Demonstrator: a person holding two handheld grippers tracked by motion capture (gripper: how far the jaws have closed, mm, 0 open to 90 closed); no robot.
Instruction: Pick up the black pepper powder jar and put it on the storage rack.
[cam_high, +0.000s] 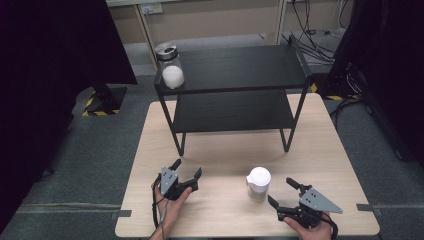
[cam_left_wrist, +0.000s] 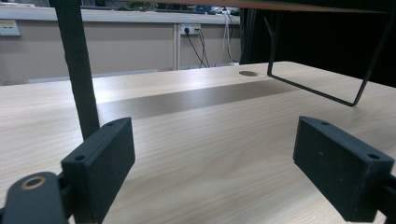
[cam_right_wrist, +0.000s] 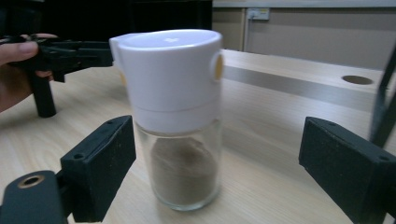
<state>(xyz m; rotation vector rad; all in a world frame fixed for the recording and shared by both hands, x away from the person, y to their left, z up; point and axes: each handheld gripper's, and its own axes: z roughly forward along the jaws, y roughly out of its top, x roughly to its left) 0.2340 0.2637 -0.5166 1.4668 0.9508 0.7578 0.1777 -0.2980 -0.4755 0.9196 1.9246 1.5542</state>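
We are seeing even overhead light falling on the pale wooden desk (cam_high: 225, 150), while the room's edges are sinking into near black. The black two-tier metal shelf (cam_high: 235, 70) is casting a soft grey band across the wood. In the right gripper view, the glass jar with the white plastic lid (cam_right_wrist: 175, 116) is blurring slightly, and the background behind it is going soft.

Jar's (cam_right_wrist: 180, 116) brown contents blurred — shelf leg (cam_right_wrist: 384, 107) cropped.

Clear glass jar (cam_right_wrist: 184, 168), glossy white plastic lid (cam_right_wrist: 170, 74)
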